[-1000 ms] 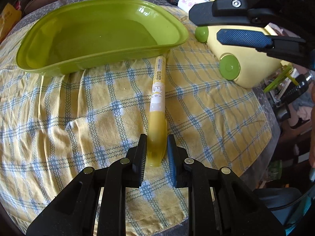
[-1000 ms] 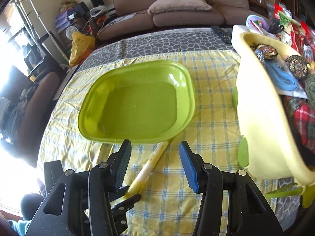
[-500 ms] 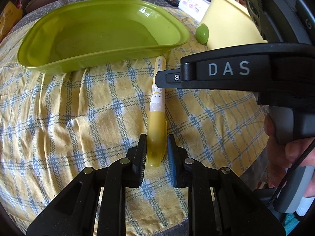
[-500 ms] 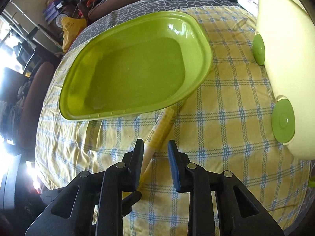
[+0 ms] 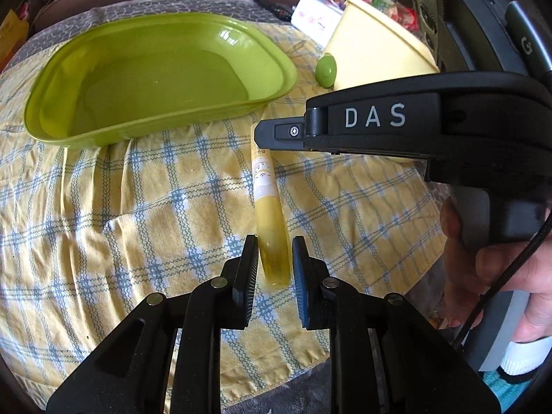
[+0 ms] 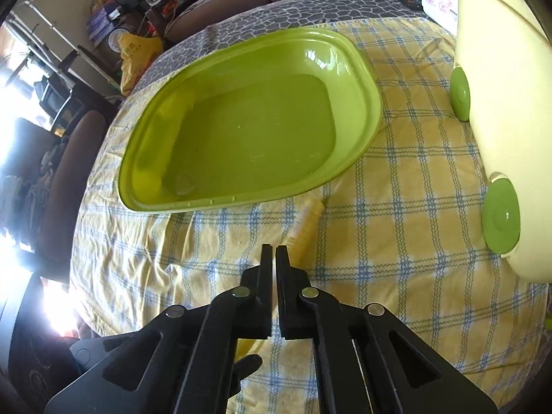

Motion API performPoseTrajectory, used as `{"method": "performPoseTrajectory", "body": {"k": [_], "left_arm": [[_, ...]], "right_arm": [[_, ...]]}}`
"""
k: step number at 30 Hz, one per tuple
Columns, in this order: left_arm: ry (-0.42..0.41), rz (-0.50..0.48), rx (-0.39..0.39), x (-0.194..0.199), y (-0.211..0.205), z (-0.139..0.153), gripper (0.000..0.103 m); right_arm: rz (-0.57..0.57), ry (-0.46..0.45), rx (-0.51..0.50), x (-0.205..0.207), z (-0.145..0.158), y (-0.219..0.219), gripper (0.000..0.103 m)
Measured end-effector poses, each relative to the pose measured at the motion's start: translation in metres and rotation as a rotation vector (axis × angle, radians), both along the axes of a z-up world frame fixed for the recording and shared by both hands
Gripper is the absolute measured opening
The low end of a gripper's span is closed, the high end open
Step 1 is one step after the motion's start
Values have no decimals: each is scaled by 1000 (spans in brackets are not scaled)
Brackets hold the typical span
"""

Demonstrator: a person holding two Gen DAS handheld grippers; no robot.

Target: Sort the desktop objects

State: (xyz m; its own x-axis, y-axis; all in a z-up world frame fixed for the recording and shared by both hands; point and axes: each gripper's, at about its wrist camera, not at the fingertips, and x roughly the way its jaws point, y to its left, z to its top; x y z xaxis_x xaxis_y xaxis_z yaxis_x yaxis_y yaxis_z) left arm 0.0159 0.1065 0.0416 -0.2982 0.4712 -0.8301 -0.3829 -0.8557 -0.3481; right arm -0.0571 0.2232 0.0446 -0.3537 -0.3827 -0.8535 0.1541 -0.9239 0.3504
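Note:
A yellow tube (image 5: 267, 203) with a white cartoon label lies on the checked cloth, its far end by the green tray (image 5: 158, 72). My left gripper (image 5: 275, 258) is shut on the tube's near end. My right gripper (image 6: 274, 252) is shut and empty, hovering above the middle of the tube (image 6: 307, 227); its black body crosses the left wrist view (image 5: 379, 127). The green tray (image 6: 255, 117) has nothing in it.
A pale yellow bin (image 6: 496, 69) with green round knobs stands at the right, also in the left wrist view (image 5: 376, 51). A white box (image 5: 314, 19) sits behind it. The yellow and blue checked cloth (image 5: 138, 214) covers the table; sofas lie beyond.
My right gripper has moved down and in over the tube and has closed its fingers from wide open to shut. My left gripper keeps its hold on the tube's end.

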Motion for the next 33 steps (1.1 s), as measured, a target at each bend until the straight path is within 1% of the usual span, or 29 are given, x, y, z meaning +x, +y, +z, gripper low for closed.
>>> {"method": "performPoseTrajectory", "body": {"k": [1, 3, 5, 6, 7, 8, 10, 12, 15, 17, 19, 20, 21, 24, 27, 30, 33], "left_arm": [[6, -5, 5, 0, 3, 4, 18], [13, -4, -18, 0, 8, 7, 17], [0, 3, -22, -1, 8, 3, 17], [-7, 14, -24, -2, 7, 0, 17], [-16, 24, -19, -3, 9, -5, 17], [-27, 33, -14, -4, 8, -8, 17], [-36, 47, -4, -6, 6, -11, 17], [-36, 49, 14, -1, 2, -9, 17], [-17, 43, 26, 1, 7, -4, 17], [-10, 45, 17, 2, 9, -2, 17], [-20, 51, 34, 2, 9, -3, 17], [-23, 52, 44, 2, 9, -1, 17], [-17, 53, 50, 2, 9, 2, 17], [8, 49, 67, 1, 14, 21, 19], [34, 31, 89, -2, 23, 44, 19], [64, 0, 96, 2, 36, 66, 18], [75, -27, 120, 3, 52, 83, 18]], "right_arm": [[-4, 21, -8, 1, 7, 2, 4], [-12, 39, -25, 2, 18, 7, 4], [-37, 15, -57, 1, 18, 14, 6], [-63, 10, -54, 1, 17, 19, 7], [-79, 2, -38, 1, 15, 22, 13], [-85, -12, -13, 1, 12, 24, 27], [-84, -32, 13, 3, 8, 27, 39], [-61, -57, 1, 6, 1, 25, 39], [-19, -105, -18, 6, -14, 14, 38], [2, -117, -5, 6, -20, 6, 27], [4, -94, 17, 7, -17, 4, 24], [6, -73, 20, 8, -12, 4, 22], [10, -49, 29, 10, -6, 4, 22], [5, -3, 40, 14, 8, 5, 21], [-20, 53, 33, 16, 30, 13, 20], [-59, 110, 1, 22, 56, 29, 19], [-88, 147, -11, 30, 76, 46, 19]]}}
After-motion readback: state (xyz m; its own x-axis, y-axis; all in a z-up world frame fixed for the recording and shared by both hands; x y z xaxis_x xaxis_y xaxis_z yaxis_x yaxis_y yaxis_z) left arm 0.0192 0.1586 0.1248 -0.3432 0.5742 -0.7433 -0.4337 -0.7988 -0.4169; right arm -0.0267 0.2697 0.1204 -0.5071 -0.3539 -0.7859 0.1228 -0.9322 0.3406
